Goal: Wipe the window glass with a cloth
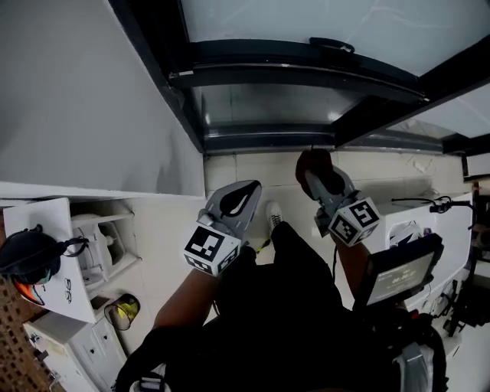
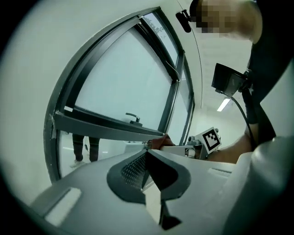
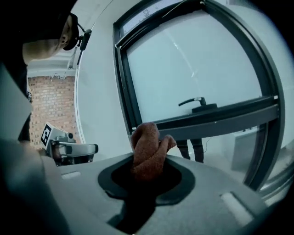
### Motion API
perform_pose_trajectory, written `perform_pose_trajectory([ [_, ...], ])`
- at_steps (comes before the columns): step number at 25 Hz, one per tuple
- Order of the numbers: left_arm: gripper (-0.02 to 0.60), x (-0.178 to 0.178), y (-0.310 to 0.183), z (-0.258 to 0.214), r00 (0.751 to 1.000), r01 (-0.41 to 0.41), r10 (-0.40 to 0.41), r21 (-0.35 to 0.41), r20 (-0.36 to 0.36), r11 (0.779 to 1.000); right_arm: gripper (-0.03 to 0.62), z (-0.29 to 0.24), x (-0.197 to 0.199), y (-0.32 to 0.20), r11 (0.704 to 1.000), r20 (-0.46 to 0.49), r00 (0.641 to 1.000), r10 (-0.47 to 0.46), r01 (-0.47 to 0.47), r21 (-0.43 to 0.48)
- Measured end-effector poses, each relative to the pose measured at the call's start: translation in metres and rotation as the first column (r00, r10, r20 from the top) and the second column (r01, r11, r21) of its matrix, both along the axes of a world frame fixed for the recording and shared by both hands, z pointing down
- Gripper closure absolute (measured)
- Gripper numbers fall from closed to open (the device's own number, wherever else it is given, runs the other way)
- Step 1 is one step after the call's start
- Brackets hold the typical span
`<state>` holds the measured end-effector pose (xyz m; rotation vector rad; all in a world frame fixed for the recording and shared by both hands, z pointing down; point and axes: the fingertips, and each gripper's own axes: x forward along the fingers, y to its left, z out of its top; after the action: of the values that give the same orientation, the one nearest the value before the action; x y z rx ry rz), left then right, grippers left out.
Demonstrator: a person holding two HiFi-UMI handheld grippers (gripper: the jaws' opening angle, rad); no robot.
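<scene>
Head view: tiled floor (image 1: 253,170) below dark-framed window (image 1: 306,21); right hand-held gripper (image 3: 147,173) clamps cloth (image 3: 147,146), left hand-held gripper (image 2: 146,169) closed, empty.

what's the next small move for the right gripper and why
Probably push the right gripper forward and up until the cloth presses on the window glass above the handle. The cloth is clamped in its jaws but sits short of the pane, so no wiping can begin yet.

Brick wall (image 3: 47,98); screen (image 1: 402,277) at rt; floor tiles (image 1: 245,172).
</scene>
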<state>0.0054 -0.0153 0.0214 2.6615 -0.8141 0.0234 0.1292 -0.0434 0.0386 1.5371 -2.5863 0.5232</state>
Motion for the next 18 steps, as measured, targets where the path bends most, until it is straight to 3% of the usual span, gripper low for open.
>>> perform_pose_trajectory([
  [4,0.565,0.004,0.022,-0.030,1.000,-0.019,0.019,0.014,0.004,1.000,0.513,-0.034,-0.001,0.040,1.000,0.046,0.999,-0.001,0.001,0.006],
  [10,0.565,0.021,0.066,-0.057,1.000,0.011,-0.012,0.066,0.021,0.998,0.513,-0.075,0.002,0.097,0.994,0.062,0.996,-0.067,0.062,0.085],
  [18,0.565,0.087,0.138,-0.079,0.995,0.099,-0.098,0.075,-0.021,0.992,0.513,-0.097,0.085,0.197,0.980,-0.016,0.995,-0.102,0.104,0.169],
])
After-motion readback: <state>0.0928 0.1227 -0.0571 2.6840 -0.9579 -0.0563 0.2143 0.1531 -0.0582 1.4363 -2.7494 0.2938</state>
